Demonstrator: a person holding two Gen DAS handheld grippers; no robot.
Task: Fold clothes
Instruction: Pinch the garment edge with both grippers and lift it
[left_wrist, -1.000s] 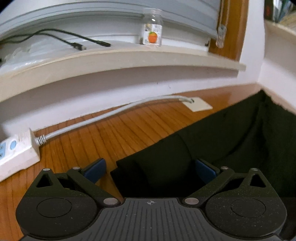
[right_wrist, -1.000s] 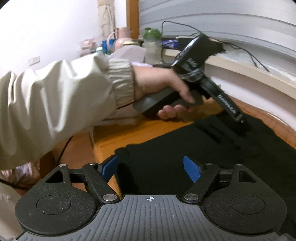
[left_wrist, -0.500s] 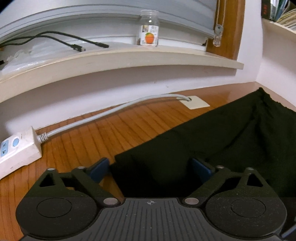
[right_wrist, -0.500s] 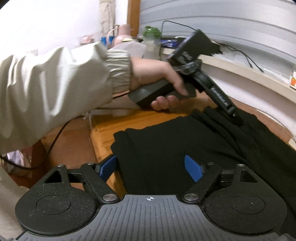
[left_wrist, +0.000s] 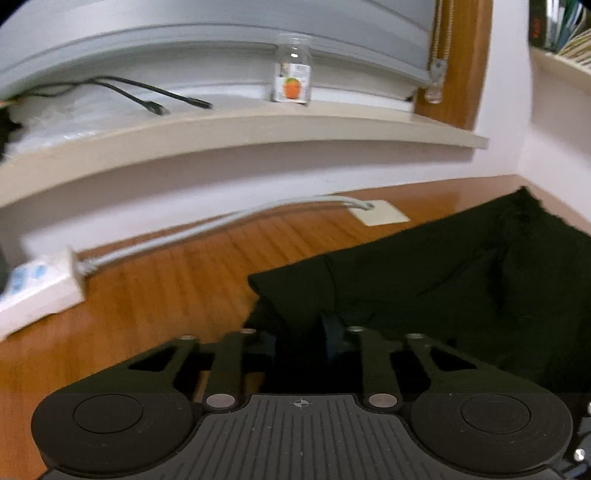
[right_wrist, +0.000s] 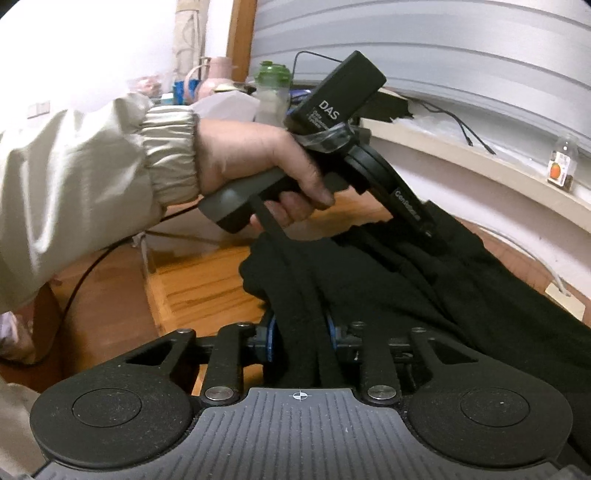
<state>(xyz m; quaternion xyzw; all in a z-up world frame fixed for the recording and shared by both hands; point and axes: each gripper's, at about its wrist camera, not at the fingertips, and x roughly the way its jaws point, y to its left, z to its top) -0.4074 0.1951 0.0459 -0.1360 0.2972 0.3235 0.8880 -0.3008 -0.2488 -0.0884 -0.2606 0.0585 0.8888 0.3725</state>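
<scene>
Lying across the glossy orange-brown wooden tabletop (left_wrist: 177, 288), the black fabric garment (left_wrist: 461, 280) spread from the near edge toward the corner of the white wall. Both tools had just been closing on it. The left gripper (left_wrist: 301, 341) had its jaws drawn in on a bunched corner of the cloth, the dark blue pads (left_wrist: 330, 326) pressing the fold between them. The right gripper (right_wrist: 299, 338) likewise pinched a gathered ridge of the same garment between its blue pads (right_wrist: 269, 341), the fabric rising in creases in front of it. In the right wrist view, a hand (right_wrist: 258, 162) in a cream elastic-cuffed sleeve (right_wrist: 74, 177) gripped the left tool's grey handle. A white power strip (left_wrist: 40, 288) with a grey cable (left_wrist: 207, 229) lay well left of the cloth, and a small clear jar with an orange label (left_wrist: 293, 79) stood on the beige sill (left_wrist: 236, 129).
</scene>
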